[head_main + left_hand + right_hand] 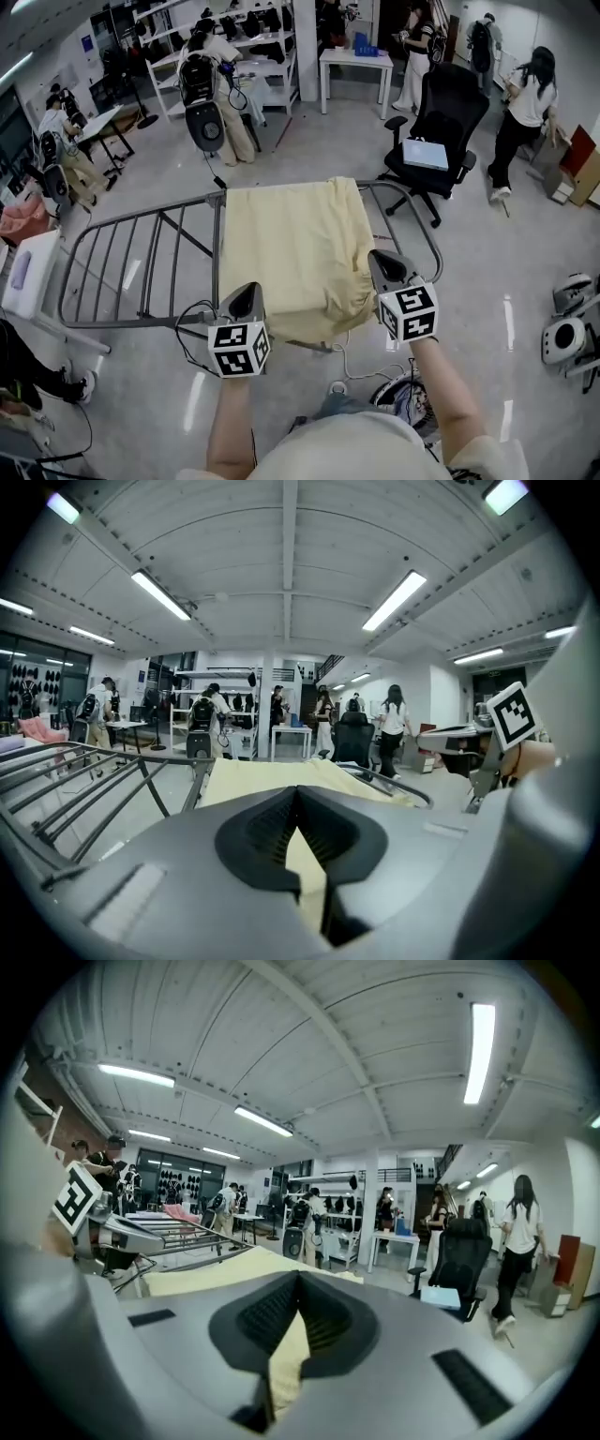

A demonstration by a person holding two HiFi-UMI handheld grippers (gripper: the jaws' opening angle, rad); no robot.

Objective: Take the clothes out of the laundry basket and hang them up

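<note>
A pale yellow cloth (291, 248) lies draped across the grey metal drying rack (141, 253), its near edge hanging down toward me. My left gripper (246, 302) is shut on the cloth's near left edge; yellow fabric (307, 869) shows pinched between its jaws. My right gripper (384, 272) is shut on the near right edge, with fabric (286, 1358) clamped in its jaws. The laundry basket (405, 398) shows partly at my feet on the right, with clothes inside.
A black office chair (436, 131) stands just beyond the rack's right end. A white box (26, 272) sits at the rack's left. Cables (356, 370) trail on the floor under me. Several people, white tables and shelves are further back.
</note>
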